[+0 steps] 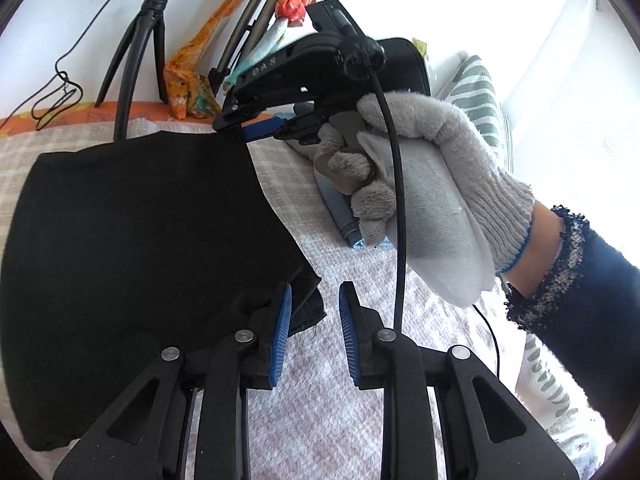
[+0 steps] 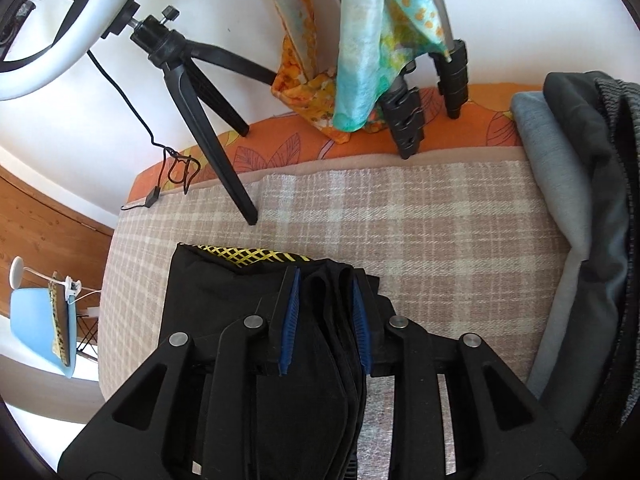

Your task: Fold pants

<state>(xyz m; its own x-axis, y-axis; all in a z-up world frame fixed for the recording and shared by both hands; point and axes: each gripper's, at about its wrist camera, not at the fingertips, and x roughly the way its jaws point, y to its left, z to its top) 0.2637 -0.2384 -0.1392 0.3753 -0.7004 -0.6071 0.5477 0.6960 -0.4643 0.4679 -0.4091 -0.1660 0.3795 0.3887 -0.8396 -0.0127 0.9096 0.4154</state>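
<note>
Black pants lie folded on the plaid blanket. In the left wrist view my left gripper is open, its left pad at the pants' near right corner, nothing between the jaws. My right gripper, held in a gloved hand, sits at the pants' far right corner. In the right wrist view the right gripper has its jaws apart with several black fabric layers bunched between them. A yellow-patterned waistband shows at the far edge.
A small black tripod and a larger stand's legs draped with colourful scarves stand at the back. Folded grey and dark garments are stacked at right. Folded jeans lie behind the gloved hand. A striped pillow lies far right.
</note>
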